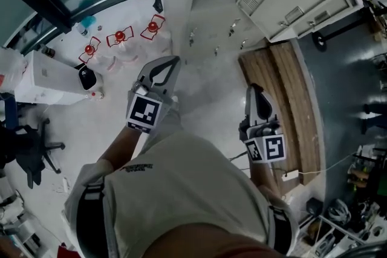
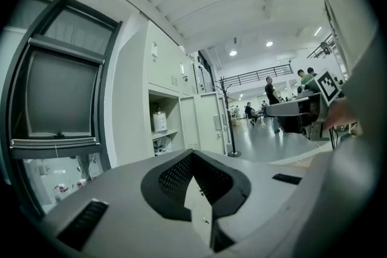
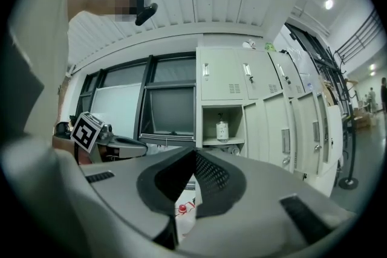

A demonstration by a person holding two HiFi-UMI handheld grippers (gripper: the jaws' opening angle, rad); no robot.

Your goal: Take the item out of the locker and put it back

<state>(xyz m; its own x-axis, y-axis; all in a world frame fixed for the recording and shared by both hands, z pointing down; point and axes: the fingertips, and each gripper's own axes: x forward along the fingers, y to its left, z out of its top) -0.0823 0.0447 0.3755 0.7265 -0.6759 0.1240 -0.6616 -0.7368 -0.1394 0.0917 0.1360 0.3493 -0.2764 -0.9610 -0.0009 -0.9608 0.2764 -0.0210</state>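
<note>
Now, step in hand: the approach, by my reading; nothing is taken out yet and both tools are well apart from the locker [image 3: 266, 121].
Task's thing: a white canister [image 3: 222, 130] with a dark top, upright on the shelf [image 3: 222, 142] inside the one open compartment [image 3: 208, 115].
Where it shows: in the right gripper view at about 1 o'clock above the tong tips; in the left gripper view at about 10 o'clock from the tips, further off to the side.
Locker in the head view: the bank of doors lies at about 1 o'clock, ahead of the person.
Left tongs [image 2: 193, 152]: clenched, tips meeting, nothing between them.
Right tongs [image 3: 195, 151]: clenched as well, tips together and empty.
Pose: both are held out in front of the body, roughly level, side by side.
Under the compartment: something pale and crumpled sits on the lower level; I cannot tell what it is.
Next move calls for: closing the gap to the open compartment, spreading one pair of tongs before reaching in, and lining the pads either side of the canister's body.
Likely better placed: the right tongs, which face the compartment almost squarely.
Risk: a narrow compartment leaves little room to open wide, and a glancing touch could tip the canister.
</note>
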